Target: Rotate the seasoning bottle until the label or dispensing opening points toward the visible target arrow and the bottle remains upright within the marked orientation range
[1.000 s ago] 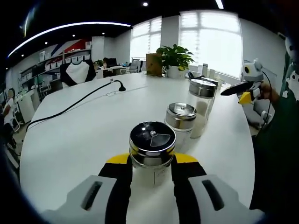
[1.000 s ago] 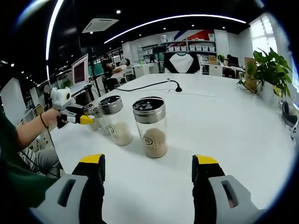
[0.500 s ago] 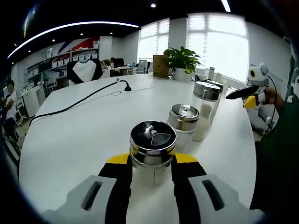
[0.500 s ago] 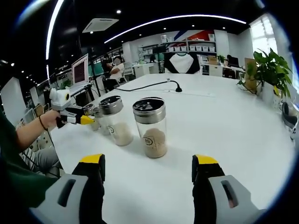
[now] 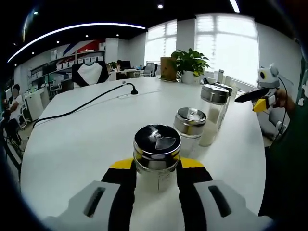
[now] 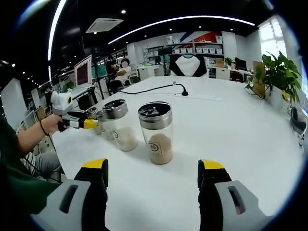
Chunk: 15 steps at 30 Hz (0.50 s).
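Note:
A glass seasoning bottle with a steel dispensing lid stands upright on the white table. My left gripper is shut on its body, with the yellow-tipped jaws pressing both sides. In the right gripper view the same bottle is small at the left, with the left gripper on it and a hand behind. My right gripper is open above the table with nothing between its jaws, short of a bottle of brown seasoning. The right gripper also hangs at the table's right edge.
Two more bottles stand in a row: a short one and a tall one, the latter being the brown bottle's neighbour. A black cable crosses the table. A potted plant sits at the far end. A person's arm reaches in.
The room behind the held bottle has drifted slightly right in the left gripper view, so that camera has turned a little. The bottle stays between the jaws. The right gripper has hardly moved.

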Each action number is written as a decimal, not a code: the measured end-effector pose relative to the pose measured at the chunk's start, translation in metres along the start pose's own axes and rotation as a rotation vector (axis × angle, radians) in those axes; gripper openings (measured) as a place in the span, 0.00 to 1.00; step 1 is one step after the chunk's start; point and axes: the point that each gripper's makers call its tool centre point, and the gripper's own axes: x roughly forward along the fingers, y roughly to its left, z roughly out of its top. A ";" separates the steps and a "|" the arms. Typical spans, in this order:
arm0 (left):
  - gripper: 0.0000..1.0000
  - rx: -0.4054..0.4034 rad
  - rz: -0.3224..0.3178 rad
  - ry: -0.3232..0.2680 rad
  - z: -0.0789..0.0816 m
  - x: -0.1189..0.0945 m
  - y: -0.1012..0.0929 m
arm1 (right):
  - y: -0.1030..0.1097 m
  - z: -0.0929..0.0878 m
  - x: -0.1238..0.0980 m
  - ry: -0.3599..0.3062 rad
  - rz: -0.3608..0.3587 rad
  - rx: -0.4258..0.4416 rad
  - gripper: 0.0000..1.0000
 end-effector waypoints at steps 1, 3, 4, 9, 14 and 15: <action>0.35 0.011 0.001 0.001 0.000 0.000 0.000 | 0.000 0.000 0.000 0.002 0.000 -0.001 0.77; 0.35 0.041 0.012 0.008 -0.002 -0.001 0.000 | 0.000 0.000 0.000 0.001 -0.001 -0.002 0.77; 0.37 0.033 0.018 0.006 -0.001 -0.002 0.000 | 0.000 0.000 0.000 0.001 -0.001 -0.002 0.77; 0.56 0.011 0.058 -0.017 0.003 -0.010 0.004 | 0.000 -0.001 0.001 0.006 -0.001 -0.001 0.77; 0.61 -0.011 0.090 -0.028 0.007 -0.021 0.003 | 0.001 -0.001 0.001 0.005 0.000 -0.001 0.77; 0.60 -0.008 0.095 -0.037 0.009 -0.024 0.001 | 0.001 -0.001 0.001 0.004 -0.001 0.000 0.77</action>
